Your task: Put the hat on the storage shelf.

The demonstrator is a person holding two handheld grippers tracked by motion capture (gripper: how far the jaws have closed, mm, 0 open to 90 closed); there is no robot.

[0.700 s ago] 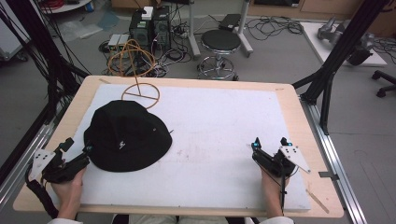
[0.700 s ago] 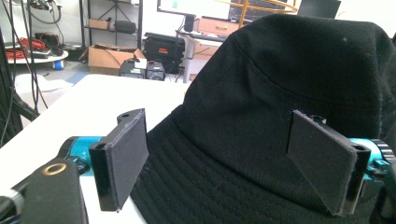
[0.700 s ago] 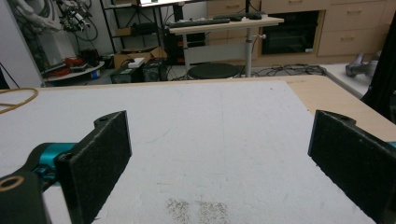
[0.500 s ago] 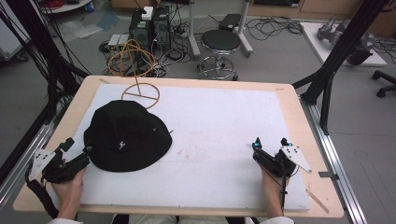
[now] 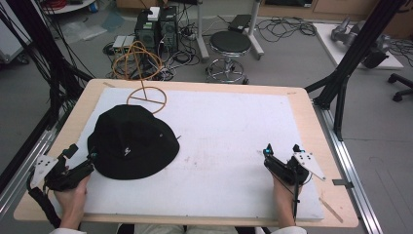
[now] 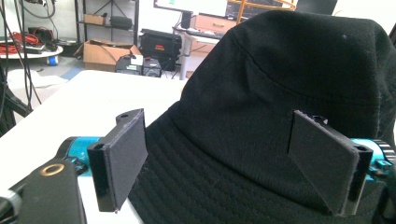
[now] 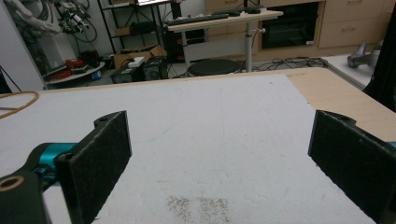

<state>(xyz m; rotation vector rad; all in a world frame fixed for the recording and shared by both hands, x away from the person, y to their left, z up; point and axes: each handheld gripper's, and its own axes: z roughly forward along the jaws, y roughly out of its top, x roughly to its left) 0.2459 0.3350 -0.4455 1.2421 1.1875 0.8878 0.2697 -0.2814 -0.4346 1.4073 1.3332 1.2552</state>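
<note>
While the black bucket hat [image 5: 130,142] lies crown-up on the left part of the white mat [image 5: 229,131], the left gripper [image 5: 80,155] sits at its near-left brim with jaws spread wide, the brim edge [image 6: 219,186] lying between the pads, unpinched. At the mat's near right, well apart from the hat, the right gripper [image 5: 282,152] rests with its jaws parted (nothing between them but bare mat).
</note>
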